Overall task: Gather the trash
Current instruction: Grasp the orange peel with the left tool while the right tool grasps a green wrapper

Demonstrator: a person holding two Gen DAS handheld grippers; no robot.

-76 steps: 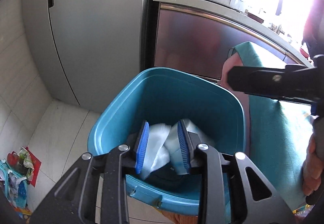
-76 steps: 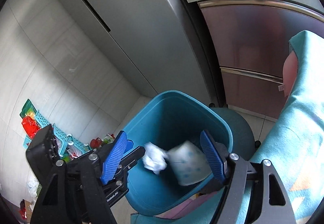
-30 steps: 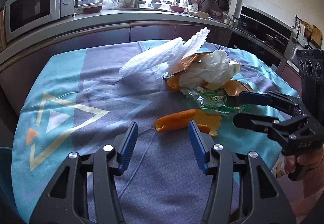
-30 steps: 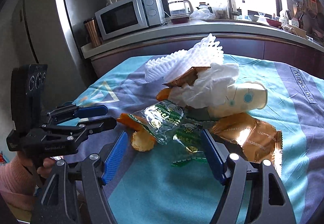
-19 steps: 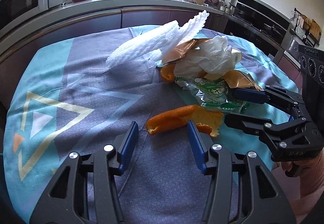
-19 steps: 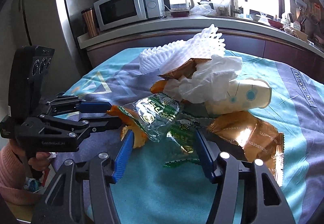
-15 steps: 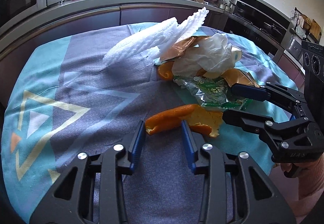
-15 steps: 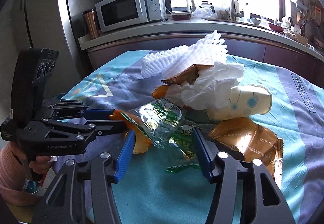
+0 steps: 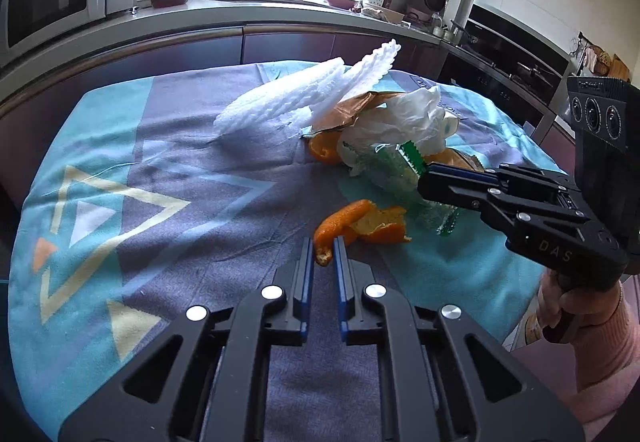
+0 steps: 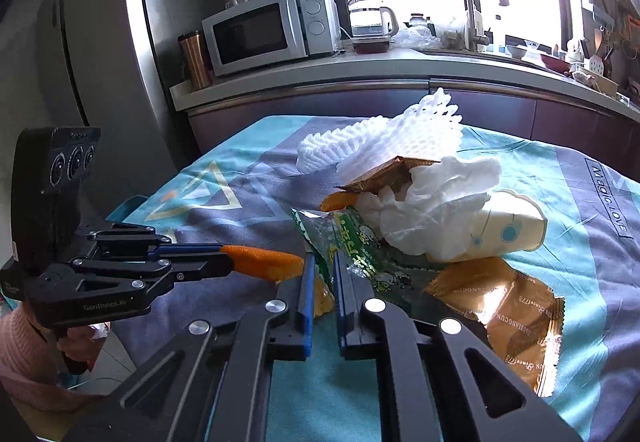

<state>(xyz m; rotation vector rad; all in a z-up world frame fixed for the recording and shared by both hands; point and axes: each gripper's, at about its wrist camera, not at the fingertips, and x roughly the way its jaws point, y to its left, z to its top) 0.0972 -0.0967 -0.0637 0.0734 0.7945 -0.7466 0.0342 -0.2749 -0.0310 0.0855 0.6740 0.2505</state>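
Note:
On the patterned tablecloth [image 9: 132, 170] lies a heap of trash. My left gripper [image 9: 322, 255] has its jaws closing, the pads pressing on the near end of an orange peel [image 9: 360, 226]. The right wrist view shows that peel [image 10: 262, 257] sticking out of the left gripper [image 10: 224, 256]. My right gripper [image 10: 322, 263] is closing too, its pads pinching a green snack wrapper [image 10: 348, 236]. From the left wrist view, the right gripper [image 9: 425, 178] holds the wrapper [image 9: 390, 164] lifted slightly.
Behind the wrapper lie a white foam net [image 10: 384, 142], crumpled tissue [image 10: 444, 198], a paper cup [image 10: 508, 230], a second orange peel [image 9: 324, 148] and a gold wrapper [image 10: 504, 306]. A counter with a microwave [image 10: 272, 30] and kettle [image 10: 370, 18] runs behind.
Both grippers left the blue bin and came over the table. Within the last second both jaws closed, the left on the orange peel, the right on the green wrapper, which rose a little.

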